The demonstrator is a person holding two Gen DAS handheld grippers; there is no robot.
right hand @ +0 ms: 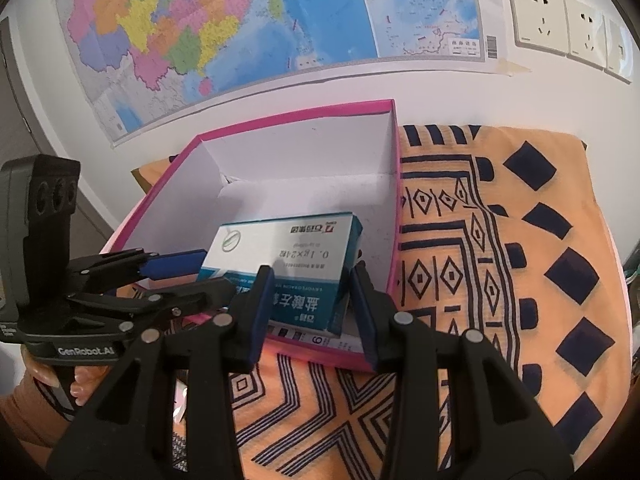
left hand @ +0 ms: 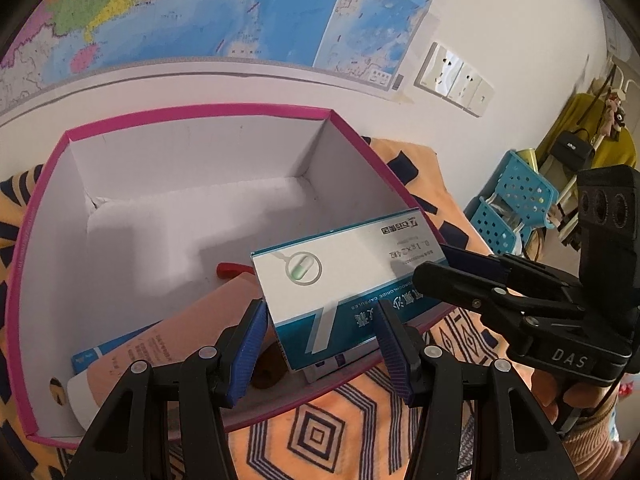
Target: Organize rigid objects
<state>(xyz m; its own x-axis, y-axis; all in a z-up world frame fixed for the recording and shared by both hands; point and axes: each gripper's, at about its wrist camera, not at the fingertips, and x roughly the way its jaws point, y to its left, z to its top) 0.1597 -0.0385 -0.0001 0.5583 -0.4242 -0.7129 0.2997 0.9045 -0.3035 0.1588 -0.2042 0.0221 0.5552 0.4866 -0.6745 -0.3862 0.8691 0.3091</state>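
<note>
A white and teal medicine box (left hand: 340,264) (right hand: 280,248) sits in the near right corner of the pink-rimmed carton (left hand: 192,114) (right hand: 288,116), on top of a flat white box (right hand: 320,340). My left gripper (left hand: 320,312) straddles its front left corner, one blue pad against the left end and the other on the teal front face. From the other side my right gripper (right hand: 311,276) clamps the front right corner the same way. Each gripper shows in the other's view, the right gripper (left hand: 444,268) and the left gripper (right hand: 208,272), both touching the box's ends.
Inside the carton lie a peach tube (left hand: 180,340) with a white cap, a blue box (left hand: 90,356) under it and a small red item (left hand: 230,270). An orange patterned cloth (right hand: 500,280) covers the table. A blue plastic stool (left hand: 516,200) stands right of it. A wall map hangs behind.
</note>
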